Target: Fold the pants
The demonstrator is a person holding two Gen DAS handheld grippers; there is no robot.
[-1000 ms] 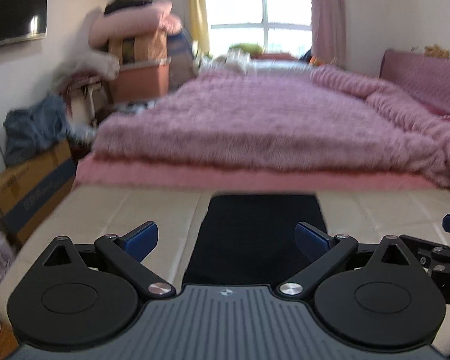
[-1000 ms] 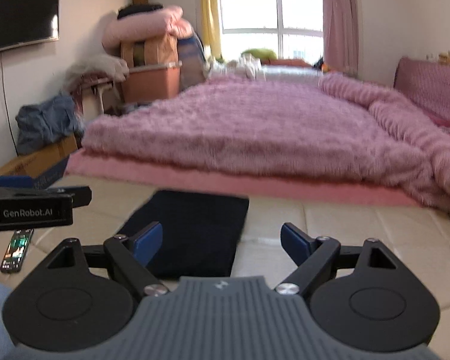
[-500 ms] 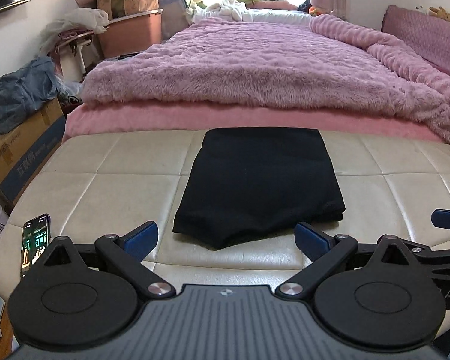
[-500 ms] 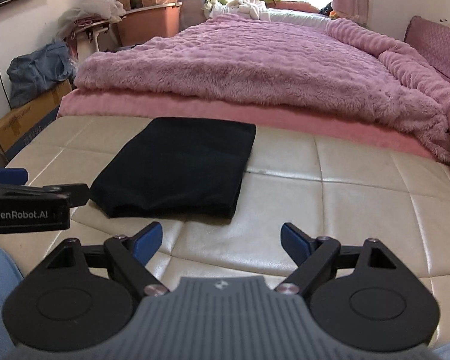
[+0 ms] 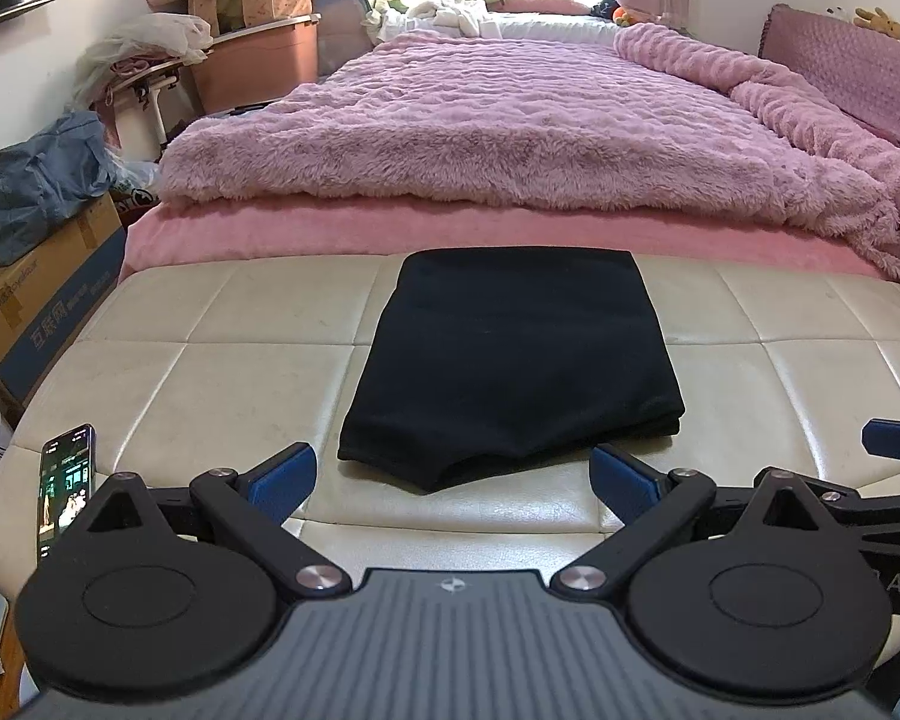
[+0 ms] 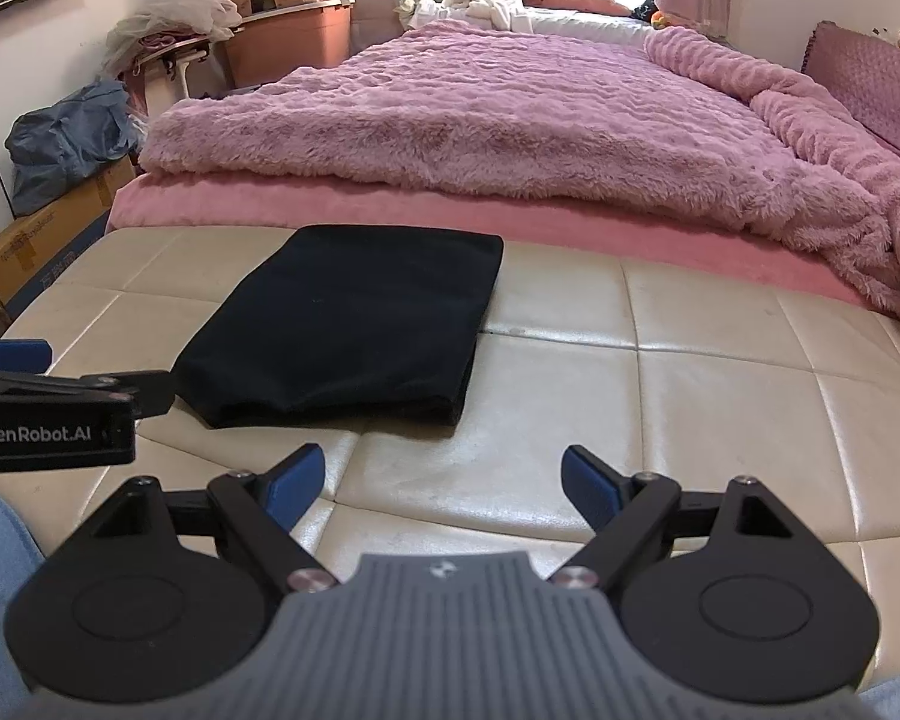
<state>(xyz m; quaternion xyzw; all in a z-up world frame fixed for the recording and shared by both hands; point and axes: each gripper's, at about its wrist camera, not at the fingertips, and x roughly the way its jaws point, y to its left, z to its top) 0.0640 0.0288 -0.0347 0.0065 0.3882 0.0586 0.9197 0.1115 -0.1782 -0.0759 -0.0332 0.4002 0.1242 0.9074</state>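
Black pants (image 5: 513,360) lie folded into a compact rectangle on a cream leather bench (image 5: 210,372), with nothing touching them. My left gripper (image 5: 453,471) hovers open just short of their near edge, empty between its blue pads. In the right wrist view the same pants (image 6: 348,324) sit ahead and to the left. My right gripper (image 6: 443,477) is open and empty over bare bench (image 6: 690,408), to the right of the pants. The left gripper's body (image 6: 54,414) shows at that view's left edge.
A phone (image 5: 66,480) with a lit screen lies on the bench's near left corner. Beyond the bench stands a bed with a fluffy pink blanket (image 5: 510,120). Cardboard boxes (image 5: 36,306), bags and a storage bin crowd the floor at left. Blue denim of a person's leg (image 6: 0,540) shows low left.
Both cameras have tilted down and pulled back, so the whole folded pants and more bench now show. Both grippers stayed open; the pants have not moved.
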